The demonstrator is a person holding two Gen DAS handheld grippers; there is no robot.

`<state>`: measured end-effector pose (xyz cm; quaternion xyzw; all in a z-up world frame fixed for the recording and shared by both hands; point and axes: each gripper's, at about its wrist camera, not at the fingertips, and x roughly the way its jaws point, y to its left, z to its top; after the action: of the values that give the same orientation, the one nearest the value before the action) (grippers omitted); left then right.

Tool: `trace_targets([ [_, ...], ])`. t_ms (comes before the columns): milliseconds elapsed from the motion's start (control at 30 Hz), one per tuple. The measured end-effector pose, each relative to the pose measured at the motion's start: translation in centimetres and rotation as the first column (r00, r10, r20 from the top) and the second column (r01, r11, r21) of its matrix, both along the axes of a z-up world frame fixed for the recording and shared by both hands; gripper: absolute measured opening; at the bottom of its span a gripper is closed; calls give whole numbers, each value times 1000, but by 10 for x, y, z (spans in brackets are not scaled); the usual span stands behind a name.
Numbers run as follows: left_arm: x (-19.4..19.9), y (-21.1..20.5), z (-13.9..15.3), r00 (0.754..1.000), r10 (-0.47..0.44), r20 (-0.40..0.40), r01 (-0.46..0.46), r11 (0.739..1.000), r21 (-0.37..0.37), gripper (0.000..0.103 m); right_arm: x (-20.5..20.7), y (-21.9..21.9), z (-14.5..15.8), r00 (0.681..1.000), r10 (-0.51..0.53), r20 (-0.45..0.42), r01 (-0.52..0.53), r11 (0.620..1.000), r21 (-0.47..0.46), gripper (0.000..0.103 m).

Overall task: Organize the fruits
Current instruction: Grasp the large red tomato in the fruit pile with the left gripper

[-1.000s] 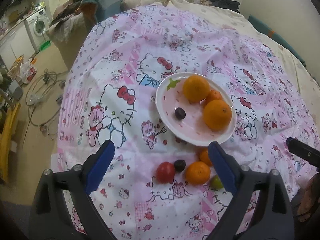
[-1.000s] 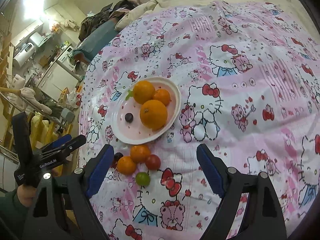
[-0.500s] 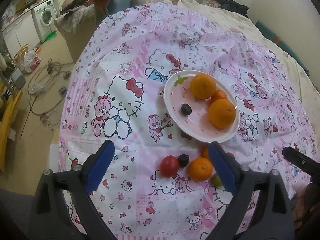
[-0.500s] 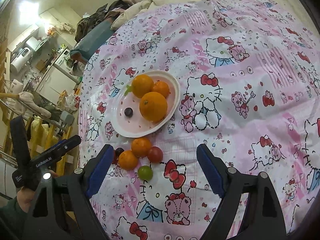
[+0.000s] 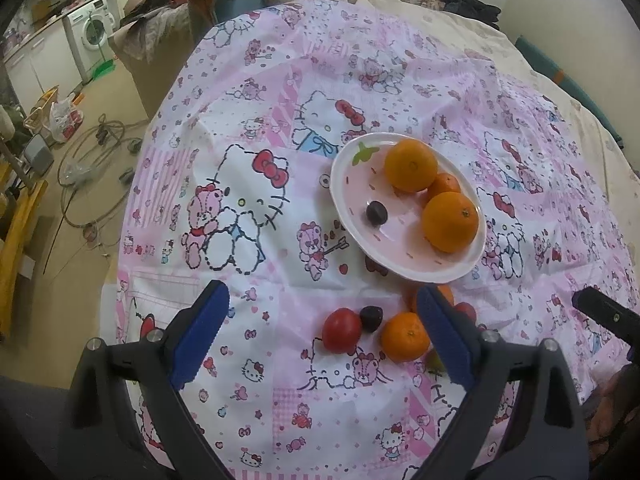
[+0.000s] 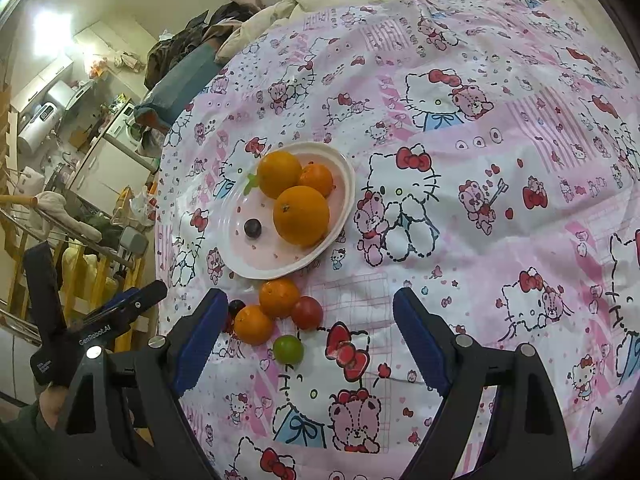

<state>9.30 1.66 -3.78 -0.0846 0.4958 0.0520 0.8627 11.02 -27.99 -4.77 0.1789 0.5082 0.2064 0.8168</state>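
A pink oval plate (image 5: 352,184) (image 6: 236,248) lies on the cartoon-cat bedsheet. On it rest two big oranges (image 5: 411,165) (image 5: 451,221), a smaller mandarin (image 5: 445,184) and a dark grape (image 5: 377,213). Loose fruit lies on the sheet just in front of the plate: a red tomato (image 5: 341,330) (image 6: 307,312), a dark grape (image 5: 371,318), two mandarins (image 6: 279,297) (image 6: 253,324) and a green lime (image 6: 288,349). My left gripper (image 5: 322,334) hovers open above this loose cluster. My right gripper (image 6: 310,332) also stands open over it, nothing between its fingers.
The sheet covers a bed whose left edge (image 5: 124,240) drops to a floor with cables (image 5: 80,160) and a washing machine (image 5: 90,42). Clothes are piled at the head (image 6: 188,56). The other gripper shows at each view's edge (image 6: 84,332) (image 5: 604,316).
The left wrist view has shifted: plate and loose fruit now sit a little farther right and higher in it. The right gripper's view is nearly the same. Both grippers stay open.
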Motion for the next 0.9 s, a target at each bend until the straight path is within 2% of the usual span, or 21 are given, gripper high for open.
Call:
trace_targets([
  [267, 2, 19, -8, 997, 77, -29, -77, 997, -4, 93, 0, -1, -1, 1000, -9, -11, 9, 1000, -4, 87],
  [367, 4, 21, -20, 994, 79, -76, -80, 997, -12, 93, 2, -2, -4, 999, -19, -27, 19, 1000, -3, 87],
  [467, 10, 19, -37, 987, 68, -144, -77, 995, -59, 90, 3, -4, -7, 999, -30, -42, 30, 1000, 0, 87],
  [533, 14, 12, -49, 980, 43, -192, -58, 996, -74, 78, 4, -5, -8, 998, -33, -46, 33, 999, 1, 87],
  [567, 16, 7, -56, 976, 23, -217, -43, 995, -88, 77, 4, -5, -8, 998, -34, -47, 34, 999, 0, 87],
  [633, 17, 0, -65, 970, 4, -244, -29, 995, -97, 65, 5, -6, -8, 998, -37, -50, 37, 999, -3, 87],
  [733, 17, -11, -75, 962, -28, -272, 6, 997, -81, 58, 5, -8, -10, 997, -43, -56, 43, 999, -1, 87],
  [800, 19, -16, -81, 957, -45, -287, 23, 996, -82, 58, 6, -9, -10, 997, -47, -59, 47, 999, 2, 87],
  [900, 23, -19, -86, 956, -59, -287, 38, 996, -80, 52, 6, -11, -9, 997, -50, -55, 51, 999, 6, 87],
])
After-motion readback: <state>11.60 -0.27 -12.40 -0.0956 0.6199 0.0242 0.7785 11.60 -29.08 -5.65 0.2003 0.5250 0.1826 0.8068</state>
